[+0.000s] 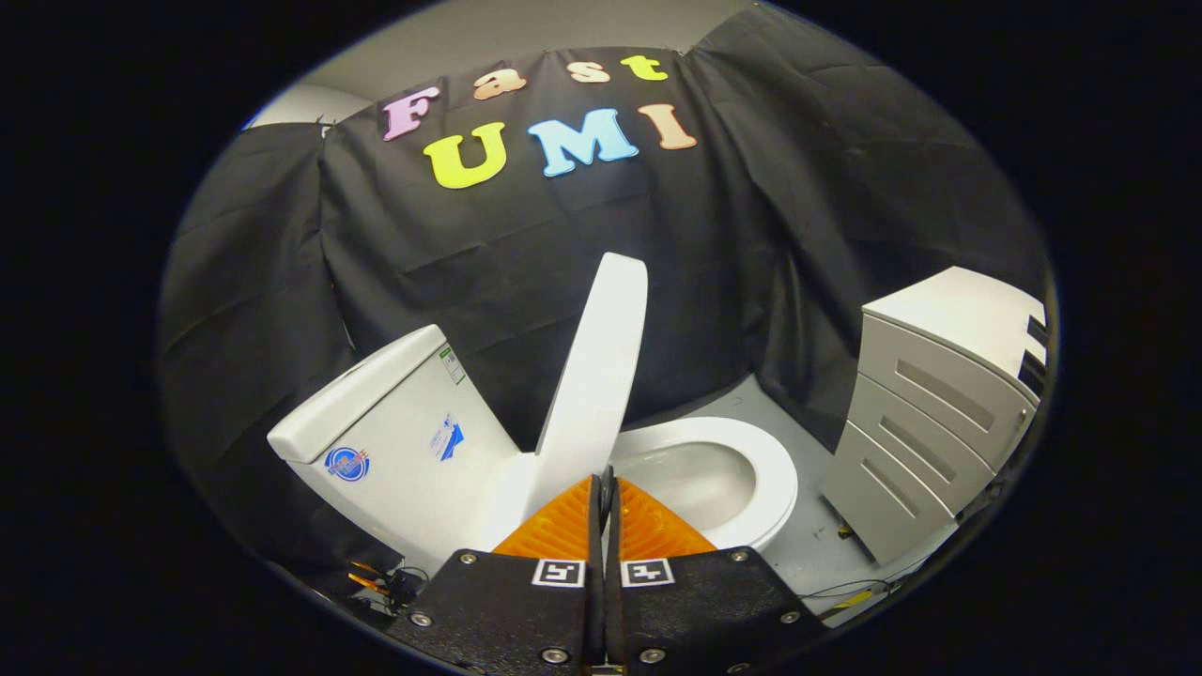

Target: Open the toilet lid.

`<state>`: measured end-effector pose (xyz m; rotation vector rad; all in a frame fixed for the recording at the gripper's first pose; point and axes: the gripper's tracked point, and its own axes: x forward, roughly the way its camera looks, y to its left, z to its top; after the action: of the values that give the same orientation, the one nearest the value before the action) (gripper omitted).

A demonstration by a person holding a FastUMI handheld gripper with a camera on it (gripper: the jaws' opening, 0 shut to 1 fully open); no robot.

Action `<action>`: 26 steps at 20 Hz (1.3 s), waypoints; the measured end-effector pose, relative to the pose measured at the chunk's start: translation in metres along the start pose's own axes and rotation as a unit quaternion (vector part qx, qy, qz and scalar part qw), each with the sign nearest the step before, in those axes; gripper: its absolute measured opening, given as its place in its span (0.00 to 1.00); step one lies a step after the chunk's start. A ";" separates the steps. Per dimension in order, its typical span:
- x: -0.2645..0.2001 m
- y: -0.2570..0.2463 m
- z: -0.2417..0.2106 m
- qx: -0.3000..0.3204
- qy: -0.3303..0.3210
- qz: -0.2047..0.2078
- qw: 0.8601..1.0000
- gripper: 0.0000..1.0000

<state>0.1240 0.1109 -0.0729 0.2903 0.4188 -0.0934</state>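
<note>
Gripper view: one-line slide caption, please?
Shut gripper at the raised white plastic toilet lid, white seat exposed, grey drawer cabinet beyond.

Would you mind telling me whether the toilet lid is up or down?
Up: the toilet lid stands raised, the seat exposed; the tool looks shut.

The raised toilet lid (pixel 596 361) stood just ahead of the gripper (pixel 606 483), whose fingers were closed together with nothing between them, the tank (pixel 394 422) blocking one side, while the open bowl (pixel 723 479) and bare floor (pixel 812 535) before the drawer cabinet (pixel 930 422) left room.
</note>
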 end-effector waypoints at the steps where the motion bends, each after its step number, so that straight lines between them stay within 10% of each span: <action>1: 0.000 0.004 0.001 -0.010 0.000 0.000 1.000 0.00; 26: -0.004 0.093 0.011 -0.191 -0.028 0.012 0.981 0.00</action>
<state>0.1389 0.1962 -0.0374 -0.0861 0.3682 0.0034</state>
